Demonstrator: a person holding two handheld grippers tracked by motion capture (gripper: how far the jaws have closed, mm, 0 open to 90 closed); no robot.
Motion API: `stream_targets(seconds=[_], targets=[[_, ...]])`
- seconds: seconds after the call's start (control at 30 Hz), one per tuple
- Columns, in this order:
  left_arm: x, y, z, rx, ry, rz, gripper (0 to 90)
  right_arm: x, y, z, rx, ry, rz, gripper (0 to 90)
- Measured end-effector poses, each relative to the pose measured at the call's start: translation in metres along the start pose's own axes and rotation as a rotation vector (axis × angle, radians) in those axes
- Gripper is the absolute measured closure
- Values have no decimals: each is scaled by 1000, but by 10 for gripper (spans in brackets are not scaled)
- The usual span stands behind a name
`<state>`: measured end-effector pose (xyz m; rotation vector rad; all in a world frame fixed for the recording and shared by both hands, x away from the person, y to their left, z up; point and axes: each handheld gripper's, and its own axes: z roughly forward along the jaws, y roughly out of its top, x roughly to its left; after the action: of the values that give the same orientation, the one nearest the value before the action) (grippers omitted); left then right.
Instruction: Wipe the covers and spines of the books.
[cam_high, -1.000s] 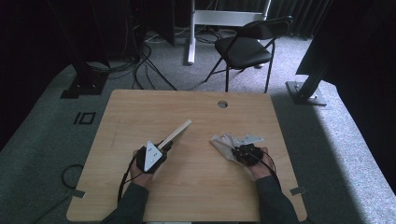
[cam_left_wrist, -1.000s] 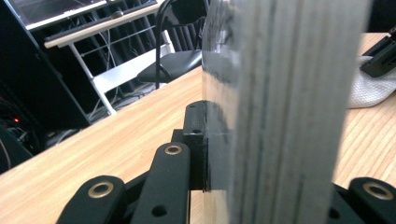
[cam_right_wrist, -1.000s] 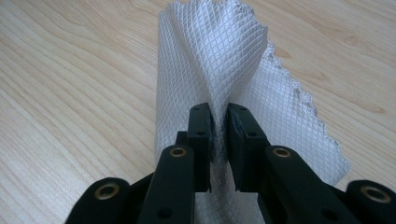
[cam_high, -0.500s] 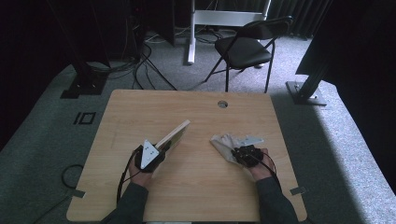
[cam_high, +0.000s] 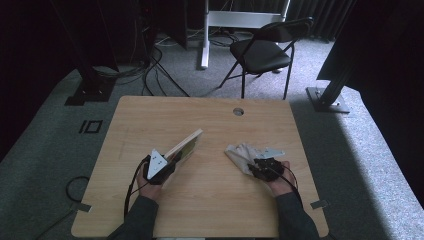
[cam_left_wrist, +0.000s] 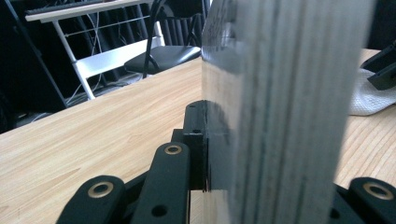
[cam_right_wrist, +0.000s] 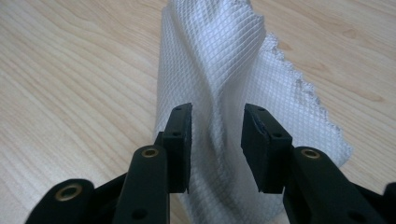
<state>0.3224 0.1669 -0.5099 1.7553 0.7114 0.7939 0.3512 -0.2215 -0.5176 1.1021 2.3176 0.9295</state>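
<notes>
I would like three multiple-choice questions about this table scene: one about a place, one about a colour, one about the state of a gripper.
1. Where does the white cloth lie on the table?
A. at the far left corner
B. by the right gripper
C. beside the round hole

2. What colour is the cloth?
A. white
B. red
C. black

3. What is the state of the left gripper?
A. open over bare table
B. shut on the cloth
C. shut on the board

Answers: 1 B, the high view shows the cloth just ahead of that gripper. 2 A, the right gripper view shows white mesh weave. 3 C, the left gripper view shows a jaw pad flat against the board's face.
</notes>
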Motion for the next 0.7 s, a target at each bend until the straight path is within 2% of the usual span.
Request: stream_targets(seconds=[0.27,0.43,0.7], targets=[[6,-4,-3,17,-8,-21,768,3,-3,-3,-18,5,6,565],[9,-10,-5,34,-9,-41,765,3,-6,-8,-43,8,8,558],[10,-15,-5,44,-18,-54,764,4,-9,-9,-47,9,11,555]])
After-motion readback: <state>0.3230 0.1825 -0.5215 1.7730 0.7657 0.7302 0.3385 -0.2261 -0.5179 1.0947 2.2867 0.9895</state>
